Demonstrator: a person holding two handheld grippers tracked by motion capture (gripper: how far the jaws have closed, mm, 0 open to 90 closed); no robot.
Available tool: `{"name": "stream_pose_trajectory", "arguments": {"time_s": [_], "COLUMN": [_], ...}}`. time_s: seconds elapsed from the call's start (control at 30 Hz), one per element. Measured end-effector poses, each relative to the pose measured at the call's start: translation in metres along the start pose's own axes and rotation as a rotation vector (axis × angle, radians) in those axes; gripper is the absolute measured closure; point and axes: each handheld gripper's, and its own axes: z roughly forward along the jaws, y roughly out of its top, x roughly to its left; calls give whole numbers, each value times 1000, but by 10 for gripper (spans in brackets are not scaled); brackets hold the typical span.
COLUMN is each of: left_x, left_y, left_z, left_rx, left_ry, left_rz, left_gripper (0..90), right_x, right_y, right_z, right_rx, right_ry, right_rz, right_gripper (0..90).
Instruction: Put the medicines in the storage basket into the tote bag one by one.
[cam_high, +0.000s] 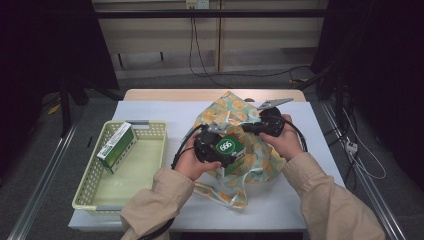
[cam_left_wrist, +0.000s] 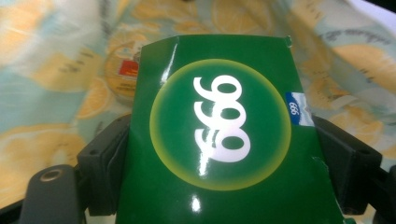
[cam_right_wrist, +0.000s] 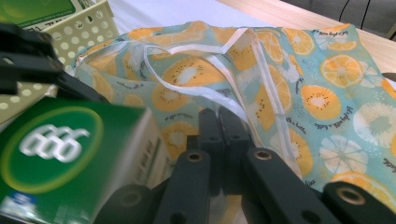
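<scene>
High view: yellow-green basket (cam_high: 150, 165) at table left holds one green-white box (cam_high: 117, 145) leaning on its left wall, rest of basket floor bare. Left gripper (cam_high: 216, 148) is clamped on green 999 box (cam_high: 231, 148), jaws pressing both its sides, over the mouth of the fruit-print bag (cam_high: 235, 112). Right gripper (cam_high: 248, 127) has jaws together, pinching the bag's white-trimmed rim. White table (cam_high: 150, 112) bare behind basket; bag reaches the far edge.
</scene>
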Motion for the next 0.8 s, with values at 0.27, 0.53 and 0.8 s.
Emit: {"name": "stream_pose_trajectory", "arguments": {"time_s": [0.27, 0.53, 0.8], "left_x": [2, 13, 32], "left_y": [0, 6, 17], "left_z": [28, 40, 51], "left_rx": [17, -14, -9], "left_ry": [30, 77, 165], "left_rz": [-11, -28, -40], "left_gripper": [172, 168, 168], "right_x": [2, 3, 7], "right_y": [2, 3, 5], "right_z": [-1, -3, 0], "right_rx": [-4, -9, -9], "right_ry": [8, 9, 19], "right_rz": [-5, -4, -16], "right_gripper": [900, 900, 900]}}
